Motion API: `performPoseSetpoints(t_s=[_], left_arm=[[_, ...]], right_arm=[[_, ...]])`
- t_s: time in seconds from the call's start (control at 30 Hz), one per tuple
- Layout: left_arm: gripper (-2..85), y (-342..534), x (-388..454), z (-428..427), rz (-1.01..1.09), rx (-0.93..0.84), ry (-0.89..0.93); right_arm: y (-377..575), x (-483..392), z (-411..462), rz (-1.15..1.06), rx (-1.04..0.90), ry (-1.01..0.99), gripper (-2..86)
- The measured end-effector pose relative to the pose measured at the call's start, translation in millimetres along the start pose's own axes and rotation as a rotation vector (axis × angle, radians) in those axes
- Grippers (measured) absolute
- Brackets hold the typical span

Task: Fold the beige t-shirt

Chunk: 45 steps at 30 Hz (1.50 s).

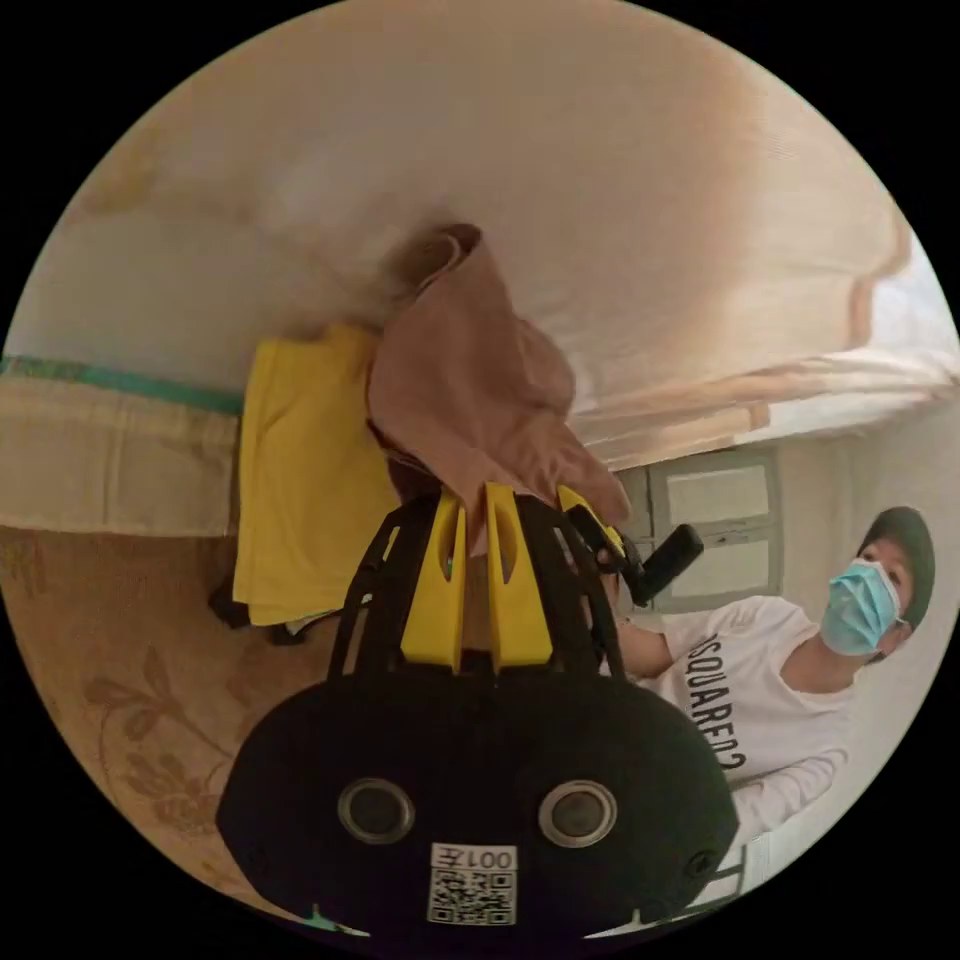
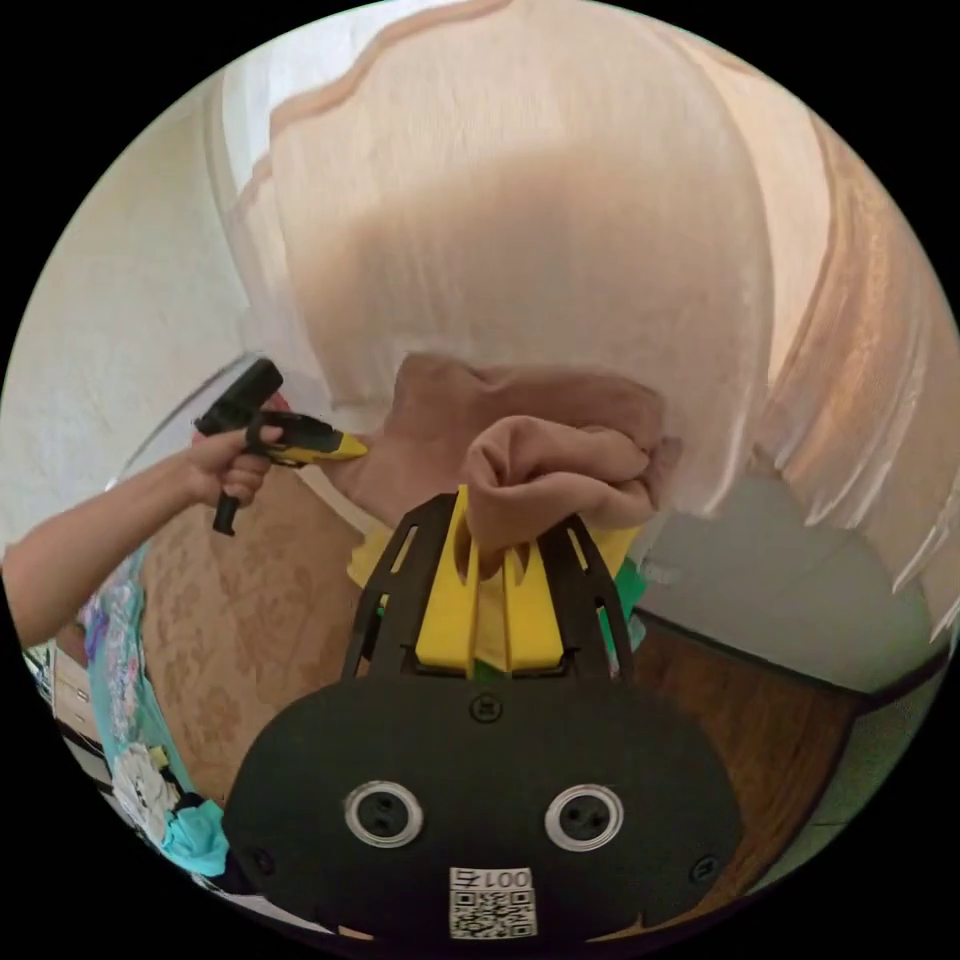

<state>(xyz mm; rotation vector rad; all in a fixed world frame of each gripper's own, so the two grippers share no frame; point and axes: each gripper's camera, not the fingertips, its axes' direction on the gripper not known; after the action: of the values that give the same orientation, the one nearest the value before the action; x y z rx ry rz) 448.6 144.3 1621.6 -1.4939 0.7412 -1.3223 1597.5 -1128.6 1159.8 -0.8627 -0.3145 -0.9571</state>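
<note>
Both tools are clamped on the beige t-shirt: the left tool (image 1: pixel 478 510) pinches a bunched edge, the right tool (image 2: pixel 490 560) another wad of it. The beige t-shirt (image 1: pixel 470 400) hangs lifted between them, just past a yellow garment (image 1: pixel 300 470). Looks light, floppy, a bit stretchy; I'd grab shoulder seams or hem corners rather than bunches.

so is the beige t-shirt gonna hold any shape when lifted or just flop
Likely floppy: the beige t-shirt bunches and droops where the left gripper pinches it. Probably light, since the right gripper holds a wad by a small pinch.
</note>
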Motion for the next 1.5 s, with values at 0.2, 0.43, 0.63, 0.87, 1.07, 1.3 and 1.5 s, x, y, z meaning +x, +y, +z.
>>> performPoseSetpoints(t_s=[0.2, 0.43, 0.63, 0.87, 1.07, 1.3, 1.5], left_arm=[[-1.2, -31.1, -1.9, 10.7, -0.105, -0.002, 0.116], [-0.9, -53.5, 35.3, -1.6, -0.121, 0.073, 0.155], [-1.0, -59.8, 91.0, -10.3, -0.173, 0.185, 0.113], [-0.9, -76.9, 242.4, -21.2, 0.005, 0.199, -0.285], [-0.9, -155.0, 323.4, 36.5, 0.217, 0.023, -0.388], [-0.9, -175.4, 407.2, 37.4, 0.324, -0.042, -0.427], [-0.9, -156.0, 458.9, 42.1, 0.266, -0.004, -0.469]], right_arm=[[34.2, 33.2, 1.6, -0.037, -0.135, -0.043, 0.4], [36.5, 88.4, -9.0, 0.014, -0.230, -0.187, 0.3], [35.7, 131.5, -45.4, 0.041, -0.348, -0.208, 0.5], [-14.0, 155.7, -123.3, -0.263, -0.284, 0.102, 0.6], [-105.6, 158.1, -76.2, -0.564, -0.246, 0.140, 0.4], [-154.7, 219.1, -69.8, -0.657, -0.213, 0.244, 0.3], [-185.7, 282.2, -70.6, -0.637, -0.244, 0.276, 0.2]])
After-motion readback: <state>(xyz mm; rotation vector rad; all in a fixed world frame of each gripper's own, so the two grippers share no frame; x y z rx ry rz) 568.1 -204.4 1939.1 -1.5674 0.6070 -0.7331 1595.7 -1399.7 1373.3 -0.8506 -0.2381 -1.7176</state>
